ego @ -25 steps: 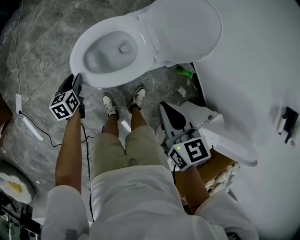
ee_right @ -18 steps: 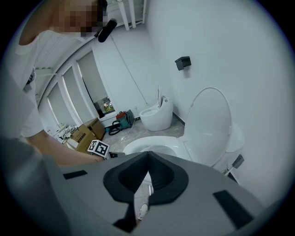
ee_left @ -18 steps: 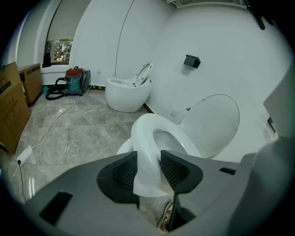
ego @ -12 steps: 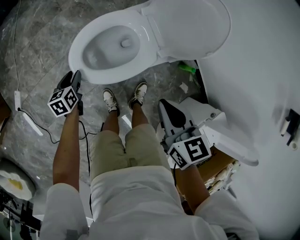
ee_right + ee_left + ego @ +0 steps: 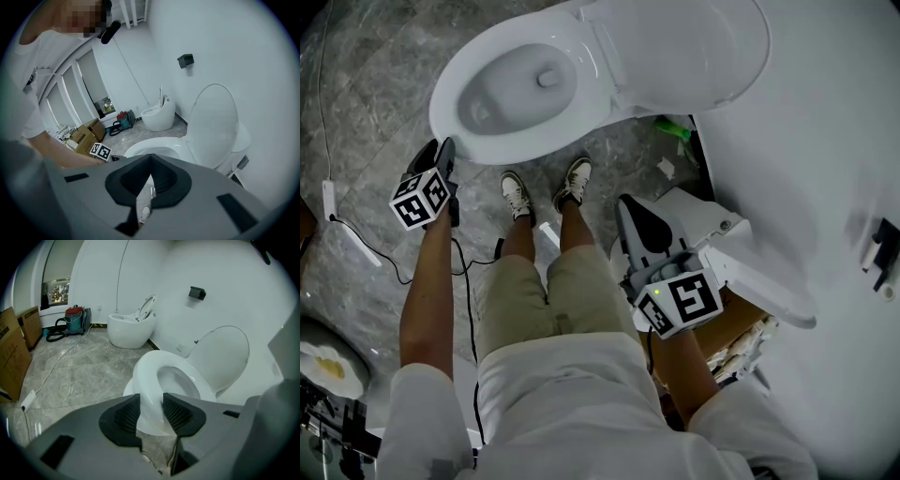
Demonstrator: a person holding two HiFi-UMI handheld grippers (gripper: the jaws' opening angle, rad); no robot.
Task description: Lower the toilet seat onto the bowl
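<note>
While a person stands facing the bowl [image 5: 448,111], both arms hang at the sides with the grippers angled downward. The left gripper [image 5: 443,155], near the bowl's front rim, has its jaws partly apart and empty. The right gripper [image 5: 639,225], by the hip, has its jaws closed on nothing. The toilet seat [image 5: 684,47] stands raised behind the bowl, well apart from both.

Two toilets [image 5: 145,376] [image 5: 129,331]; two claws [image 5: 151,406] [image 5: 150,164]; two shoes [image 5: 517,198] [image 5: 574,180]; two cardboard boxes [image 5: 11,352] [image 5: 30,324].
</note>
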